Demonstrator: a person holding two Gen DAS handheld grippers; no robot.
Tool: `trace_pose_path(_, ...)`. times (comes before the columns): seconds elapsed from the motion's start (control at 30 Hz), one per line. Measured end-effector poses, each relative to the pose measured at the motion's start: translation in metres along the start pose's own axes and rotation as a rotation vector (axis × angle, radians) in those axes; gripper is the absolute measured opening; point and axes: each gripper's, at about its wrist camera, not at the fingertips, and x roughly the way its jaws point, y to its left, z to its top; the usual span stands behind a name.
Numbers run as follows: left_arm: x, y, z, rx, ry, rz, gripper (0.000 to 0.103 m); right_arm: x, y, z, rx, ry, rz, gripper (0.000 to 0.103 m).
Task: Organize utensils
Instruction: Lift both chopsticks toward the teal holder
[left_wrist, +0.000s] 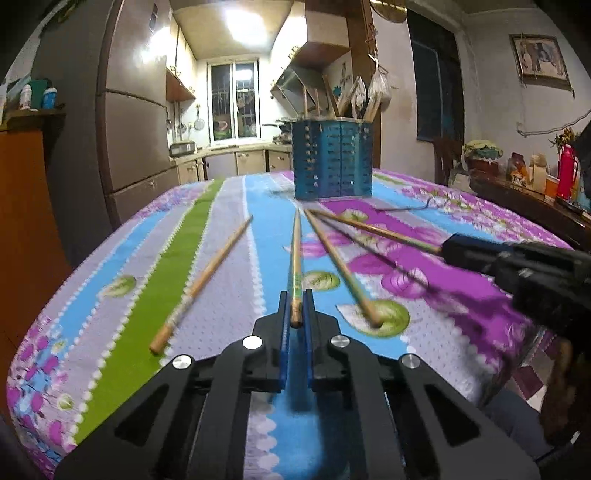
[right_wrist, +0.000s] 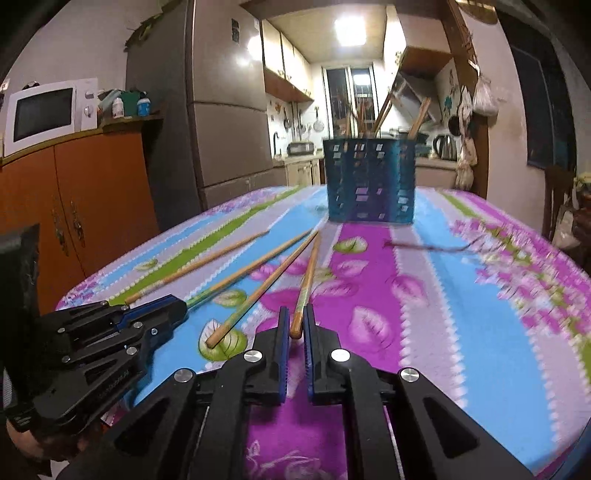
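Observation:
Several wooden chopsticks fan out on the flowered tablecloth in front of a blue perforated utensil holder (left_wrist: 332, 162) (right_wrist: 369, 184), which has utensils standing in it. My left gripper (left_wrist: 295, 297) (right_wrist: 183, 306) is shut on the thick end of one chopstick (left_wrist: 296, 258), which points at the holder. My right gripper (right_wrist: 297, 312) (left_wrist: 445, 247) is shut on the end of another chopstick (right_wrist: 308, 273), lifted slightly above the cloth. Two loose chopsticks lie flat: one between the grippers (left_wrist: 340, 266) (right_wrist: 258, 291), one off to the left (left_wrist: 203, 284) (right_wrist: 195, 266).
A thin dark utensil (left_wrist: 402, 207) (right_wrist: 432, 246) lies on the cloth right of the holder. The table edge (left_wrist: 33, 332) curves away at the left. A fridge (right_wrist: 225, 110) and an orange cabinet (right_wrist: 74, 206) stand beyond it; a cluttered sideboard (left_wrist: 524, 192) is at the right.

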Motion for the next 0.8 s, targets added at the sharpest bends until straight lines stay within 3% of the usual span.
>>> trace_pose_path(0.27, -0.026, 0.002, 0.042, 0.028, -0.142, 0.027, 0.005, -0.049, -0.005, 0.048, -0.082, -0.172, -0.006, 0.007)
trace_pose_path(0.43, -0.028, -0.001, 0.074, 0.052, -0.232, 0.033, 0.005, -0.053, -0.014, 0.083, -0.135, -0.243, 0.003, 0.007)
trace_pose_path(0.6, -0.021, -0.004, 0.105, 0.063, -0.283, 0.033, 0.005, -0.041, -0.030, 0.120, -0.142, -0.259, 0.042, 0.007)
trace_pose_path(0.8, -0.006, 0.003, 0.146, 0.063, -0.293, 0.017, 0.005, -0.015, -0.050, 0.157, -0.145, -0.218, 0.071, 0.008)
